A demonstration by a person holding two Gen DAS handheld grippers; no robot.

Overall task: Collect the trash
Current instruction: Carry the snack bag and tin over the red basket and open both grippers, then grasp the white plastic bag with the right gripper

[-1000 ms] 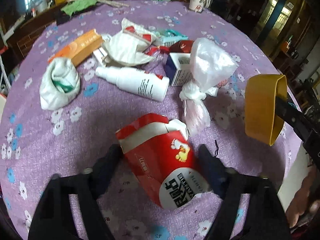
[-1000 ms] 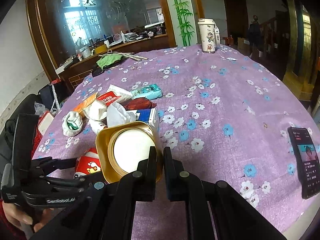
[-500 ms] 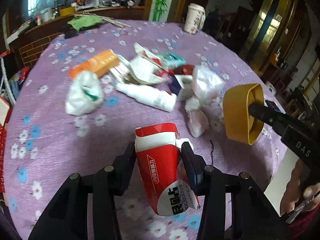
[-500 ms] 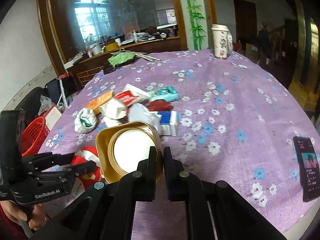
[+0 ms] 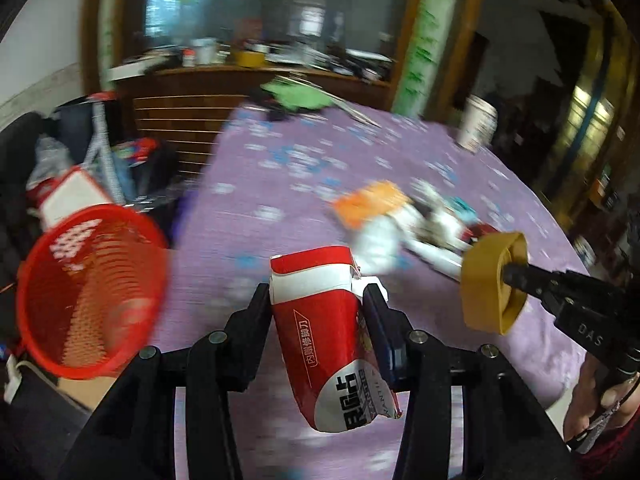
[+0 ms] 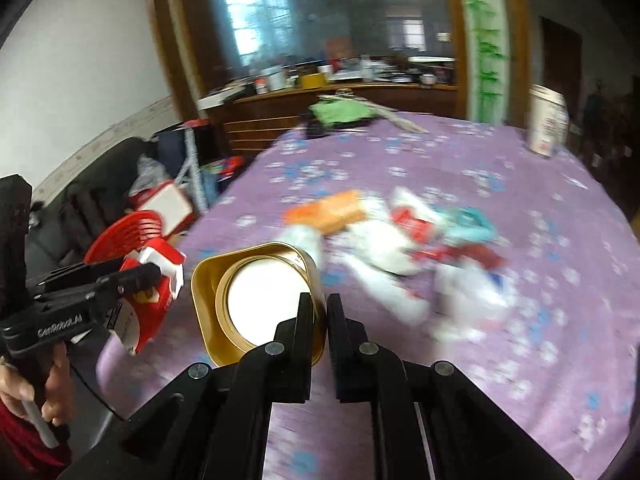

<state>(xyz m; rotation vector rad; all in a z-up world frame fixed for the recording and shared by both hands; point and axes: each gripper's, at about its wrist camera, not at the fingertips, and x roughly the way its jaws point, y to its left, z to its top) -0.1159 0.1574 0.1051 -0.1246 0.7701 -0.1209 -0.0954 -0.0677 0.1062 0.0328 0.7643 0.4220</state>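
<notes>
My left gripper [image 5: 316, 300] is shut on a red and white carton [image 5: 324, 328] and holds it in the air above the table's left edge; it also shows in the right wrist view [image 6: 150, 296]. My right gripper [image 6: 318, 306] is shut on the rim of a gold tub [image 6: 256, 300], held above the table; the tub also shows in the left wrist view [image 5: 492, 280]. A red mesh basket [image 5: 84, 296] stands off the table to the left, below the carton's level. A blurred pile of trash [image 6: 392, 240] lies on the purple tablecloth [image 6: 460, 160].
An orange box [image 5: 372, 202], white wrappers and a white bottle lie in the pile. A white cup [image 6: 546, 120] stands at the far right of the table. A green cloth [image 6: 340, 112] lies at the far edge. Bags and boxes clutter the floor at left.
My left gripper closed on the carton, lifted it off the table and swung left, bringing the red basket into view. My right gripper kept hold of the gold tub and turned left too.
</notes>
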